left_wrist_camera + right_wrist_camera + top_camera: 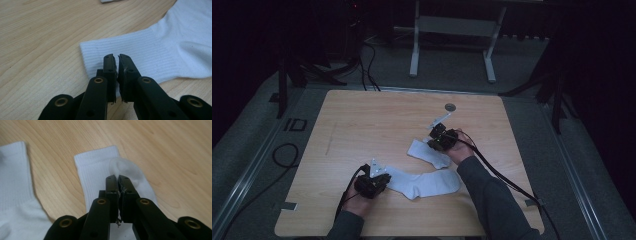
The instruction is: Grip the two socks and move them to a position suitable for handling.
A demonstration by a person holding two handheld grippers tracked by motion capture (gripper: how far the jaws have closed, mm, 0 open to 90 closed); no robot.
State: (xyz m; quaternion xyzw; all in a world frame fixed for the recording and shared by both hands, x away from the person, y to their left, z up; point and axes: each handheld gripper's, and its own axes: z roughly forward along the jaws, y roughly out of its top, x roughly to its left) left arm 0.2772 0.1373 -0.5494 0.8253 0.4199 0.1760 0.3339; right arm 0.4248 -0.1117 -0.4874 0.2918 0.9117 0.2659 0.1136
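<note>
On the wooden table (362, 120), wide bare room lies left of two white socks; left gripper (117, 58) clamps the near sock (162, 50), right gripper (117, 178) pinches the far sock (100, 167).

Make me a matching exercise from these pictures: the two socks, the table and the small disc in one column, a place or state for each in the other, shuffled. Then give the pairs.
Things:
1. near sock
2. far sock
3. table
4. grey disc

Places or states:
A. light wood, bears everything
B. lies near the table's far edge
C. cuff pinched by the left tongs
D. folded on itself, under the right tongs

Pairs: 1-C, 2-D, 3-A, 4-B
</note>
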